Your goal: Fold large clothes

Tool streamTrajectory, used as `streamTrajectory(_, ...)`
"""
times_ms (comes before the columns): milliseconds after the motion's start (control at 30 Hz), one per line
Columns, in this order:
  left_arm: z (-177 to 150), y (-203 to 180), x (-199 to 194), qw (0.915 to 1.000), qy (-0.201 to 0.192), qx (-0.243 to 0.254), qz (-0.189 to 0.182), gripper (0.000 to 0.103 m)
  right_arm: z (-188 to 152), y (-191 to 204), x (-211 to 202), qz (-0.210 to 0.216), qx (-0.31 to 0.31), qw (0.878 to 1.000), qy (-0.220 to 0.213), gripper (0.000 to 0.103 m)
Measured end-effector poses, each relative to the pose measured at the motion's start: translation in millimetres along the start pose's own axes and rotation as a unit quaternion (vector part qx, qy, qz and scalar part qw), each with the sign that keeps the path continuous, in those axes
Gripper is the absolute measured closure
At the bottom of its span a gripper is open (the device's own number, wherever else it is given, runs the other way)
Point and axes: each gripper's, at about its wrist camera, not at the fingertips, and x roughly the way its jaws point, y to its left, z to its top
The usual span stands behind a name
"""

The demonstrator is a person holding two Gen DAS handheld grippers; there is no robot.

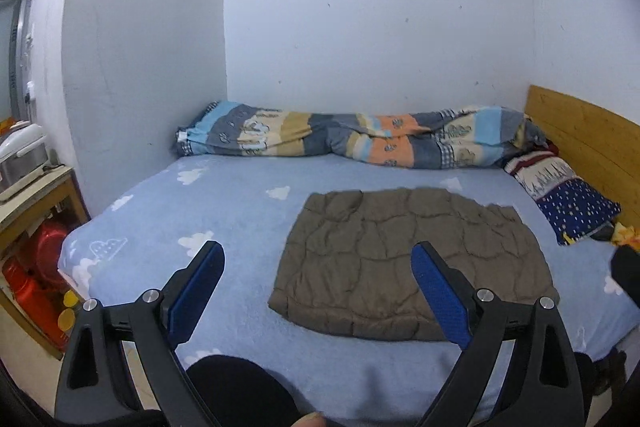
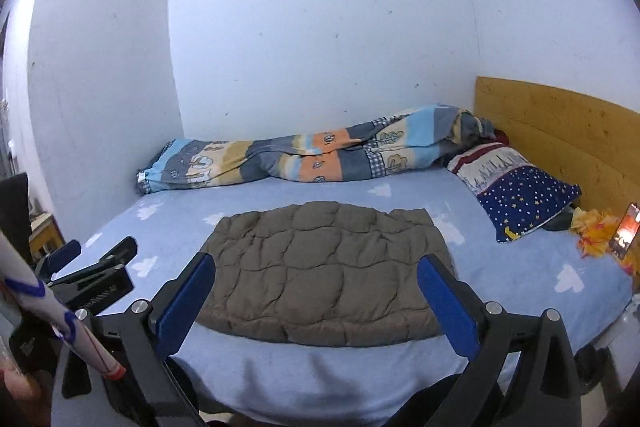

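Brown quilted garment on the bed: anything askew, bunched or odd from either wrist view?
Nothing stands out. The brown quilted garment lies flat as a tidy folded rectangle on the light-blue cloud-print sheet. The far edge is slightly uneven. Both grippers, left and right, hang open above it, holding nothing.

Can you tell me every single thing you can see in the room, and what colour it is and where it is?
jacket: one, brown, quilted, folded flat in the middle of the bed.
bed sheet: one, light blue with white clouds, covering the bed.
quilt: one, striped blue, orange and beige, bunched along the far wall.
pillow: one, navy with stars, by the headboard.
headboard: one, yellow wood, right end of the bed.
phone: one, screen lit, standing right of the pillow.
rice cooker: one, white, on the side table to the left.
basin: one, red, under that table.
left gripper: one, black with blue pads, open, above the bed's near edge.
right gripper: one, the same, open.
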Motion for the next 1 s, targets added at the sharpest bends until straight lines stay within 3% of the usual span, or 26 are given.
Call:
streamTrajectory(167, -2.0, 1.8, 5.3, 0.9999, 0.005, -0.011, 0.01, 0.009, -7.3, 6.3, 9.0, 0.002, 0.005, 1.0, 0.016, 0.0)
streamTrajectory(300, -7.2, 0.4, 19.7, 0.9994, 0.033, -0.005, 0.01, 0.009, -11.5, 7.8, 15.1, 0.0, 0.004, 1.0, 0.023, 0.0)
streamTrajectory(1000, -21.8, -13.3, 47.1, 0.998, 0.054, 0.028, 0.018, 0.009, -22.4, -8.6, 48.4, -0.014, 0.008, 0.999, 0.048, 0.0)
